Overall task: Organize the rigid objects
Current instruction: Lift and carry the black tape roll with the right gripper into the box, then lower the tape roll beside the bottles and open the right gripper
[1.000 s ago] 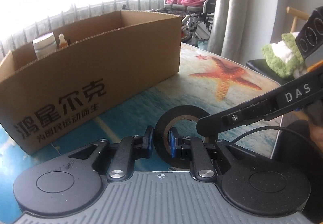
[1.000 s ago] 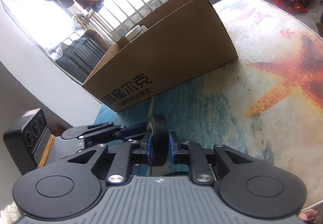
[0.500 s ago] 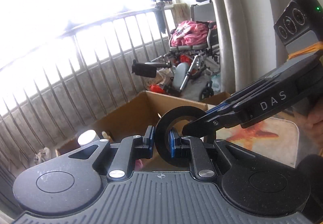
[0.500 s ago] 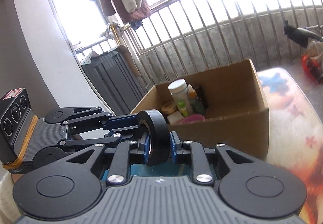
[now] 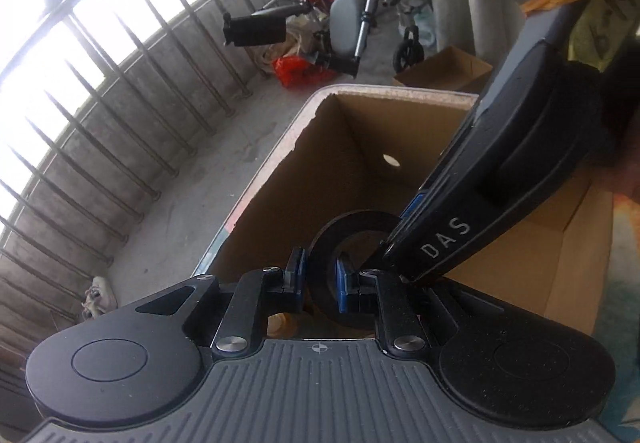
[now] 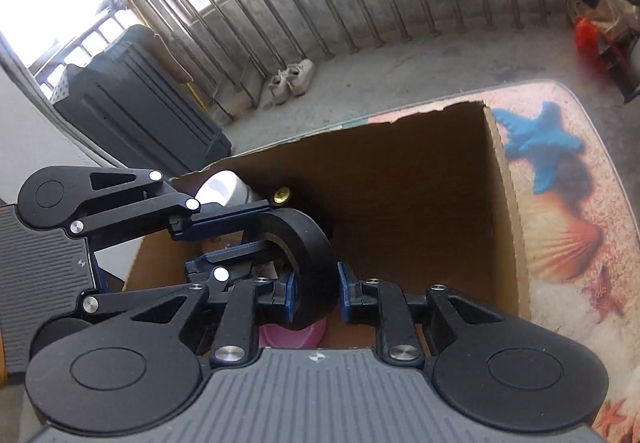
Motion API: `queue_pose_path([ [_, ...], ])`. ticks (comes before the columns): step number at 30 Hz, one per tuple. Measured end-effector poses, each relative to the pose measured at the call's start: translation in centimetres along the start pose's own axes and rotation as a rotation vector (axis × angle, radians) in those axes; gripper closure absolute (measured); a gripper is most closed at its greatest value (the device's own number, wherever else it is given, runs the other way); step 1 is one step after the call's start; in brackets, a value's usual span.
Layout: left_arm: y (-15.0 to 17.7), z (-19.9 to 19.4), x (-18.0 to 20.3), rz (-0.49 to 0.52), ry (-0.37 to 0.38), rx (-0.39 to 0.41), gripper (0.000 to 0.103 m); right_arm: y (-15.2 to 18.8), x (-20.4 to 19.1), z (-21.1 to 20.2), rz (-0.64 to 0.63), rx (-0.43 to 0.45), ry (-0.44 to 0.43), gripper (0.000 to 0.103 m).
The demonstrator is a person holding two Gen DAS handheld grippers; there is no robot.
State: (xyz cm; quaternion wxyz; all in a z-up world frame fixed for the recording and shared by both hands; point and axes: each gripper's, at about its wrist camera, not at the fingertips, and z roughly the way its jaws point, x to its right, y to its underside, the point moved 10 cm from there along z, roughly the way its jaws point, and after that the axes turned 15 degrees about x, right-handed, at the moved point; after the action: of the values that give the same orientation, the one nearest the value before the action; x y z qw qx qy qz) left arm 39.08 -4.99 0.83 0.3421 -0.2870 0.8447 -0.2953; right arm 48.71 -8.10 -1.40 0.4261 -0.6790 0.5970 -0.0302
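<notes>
Both grippers are clamped on the same roll of black tape [image 6: 308,263]: the right gripper [image 6: 314,293] squeezes the roll's width between its blue pads, and the left gripper [image 5: 320,279] pinches through the ring wall, one finger inside the hole and one outside. Below and ahead of them lies the open cardboard box [image 6: 506,203], with a white bottle [image 6: 228,185] and a pink item [image 6: 292,335] already inside, near the left gripper's side. The main risk, as I judge it, is an uneven release: if one pair of jaws lets go first, the roll could swing on the other, drop on edge and roll, or knock the bottle. The left gripper's inner finger could also snag the ring on withdrawal and drag it back out. Both tools tilt steeply downward and cross each other closely over the box, so a hurried retreat could make them collide.
</notes>
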Motion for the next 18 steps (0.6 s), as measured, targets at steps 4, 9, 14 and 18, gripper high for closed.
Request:
queue_pose_path([
  [4,2.3,1.9,-0.8,0.005,0.021,-0.083,0.088,0.3,1.3,2.4,0.055,-0.065,0.036,0.08],
  [9,3.3,2.0,-1.7,0.031,0.049,-0.149,0.087,0.4,1.3,4.0,0.078,-0.108,0.014,0.08],
  [14,4.3,2.7,-0.8,0.075,0.095,-0.213,0.084,0.9,1.3,4.5,0.002,-0.152,0.055,0.077],
  [18,5.0,2.8,0.4,0.149,0.088,-0.218,0.083,1.3,1.1,4.9,-0.034,-0.168,0.099,0.074],
])
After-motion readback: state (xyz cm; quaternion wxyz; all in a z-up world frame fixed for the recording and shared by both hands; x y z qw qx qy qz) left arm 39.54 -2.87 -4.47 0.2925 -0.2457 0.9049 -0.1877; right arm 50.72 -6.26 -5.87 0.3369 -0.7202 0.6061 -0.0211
